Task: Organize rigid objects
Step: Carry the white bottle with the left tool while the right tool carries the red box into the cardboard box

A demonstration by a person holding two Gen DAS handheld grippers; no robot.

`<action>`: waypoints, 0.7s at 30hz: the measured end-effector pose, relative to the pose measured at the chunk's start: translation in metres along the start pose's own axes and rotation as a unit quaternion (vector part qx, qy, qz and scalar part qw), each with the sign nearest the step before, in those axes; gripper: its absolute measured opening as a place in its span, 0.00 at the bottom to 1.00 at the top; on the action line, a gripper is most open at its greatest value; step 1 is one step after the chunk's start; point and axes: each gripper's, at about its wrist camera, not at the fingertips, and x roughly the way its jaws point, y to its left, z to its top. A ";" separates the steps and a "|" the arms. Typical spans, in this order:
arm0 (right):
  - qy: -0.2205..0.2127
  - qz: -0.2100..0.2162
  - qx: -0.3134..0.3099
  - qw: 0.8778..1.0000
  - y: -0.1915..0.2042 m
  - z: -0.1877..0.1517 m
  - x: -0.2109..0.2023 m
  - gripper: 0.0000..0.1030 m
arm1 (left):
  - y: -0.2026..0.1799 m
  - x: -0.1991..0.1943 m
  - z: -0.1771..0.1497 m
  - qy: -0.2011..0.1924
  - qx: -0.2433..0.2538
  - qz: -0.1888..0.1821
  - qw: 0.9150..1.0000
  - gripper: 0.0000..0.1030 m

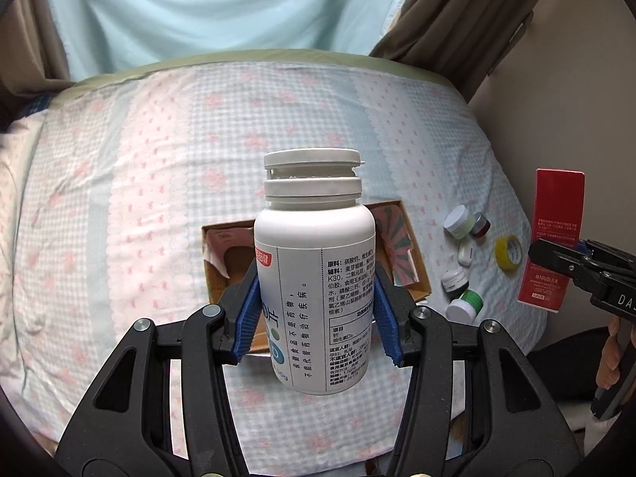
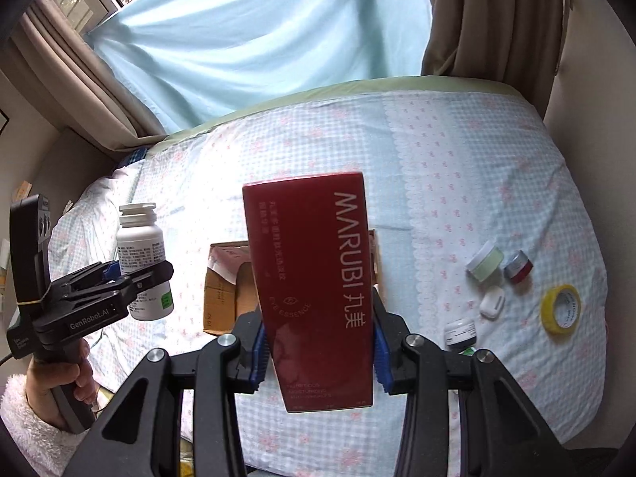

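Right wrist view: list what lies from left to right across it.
White pill bottle held by the left gripper → cardboard box → red carton in the right gripper → green jar → red jar → yellow tape roll.

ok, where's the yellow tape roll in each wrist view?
Left wrist: yellow tape roll at the right, on the bedspread, just left of the red box.
Right wrist: far right, right of the small jars.
Shared landmark: the cardboard box at mid-bed.
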 end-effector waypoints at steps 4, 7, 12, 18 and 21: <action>0.032 0.020 -0.019 0.999 0.022 0.007 0.036 0.38 | 0.033 0.017 -0.005 0.008 -0.030 0.012 0.999 0.45; 0.058 0.032 -0.033 0.997 0.037 0.014 0.063 0.38 | 0.046 0.035 -0.007 0.017 -0.055 0.015 0.998 0.45; 0.101 0.033 -0.056 0.993 0.039 0.019 0.113 0.38 | 0.051 0.078 -0.009 0.049 -0.085 0.019 0.995 0.45; 0.156 0.011 -0.059 0.986 0.019 0.019 0.180 0.38 | 0.054 0.159 -0.018 0.115 -0.110 0.011 0.987 0.45; 0.176 -0.008 -0.061 0.983 0.007 0.015 0.210 0.38 | 0.055 0.193 -0.026 0.146 -0.107 0.015 0.983 0.45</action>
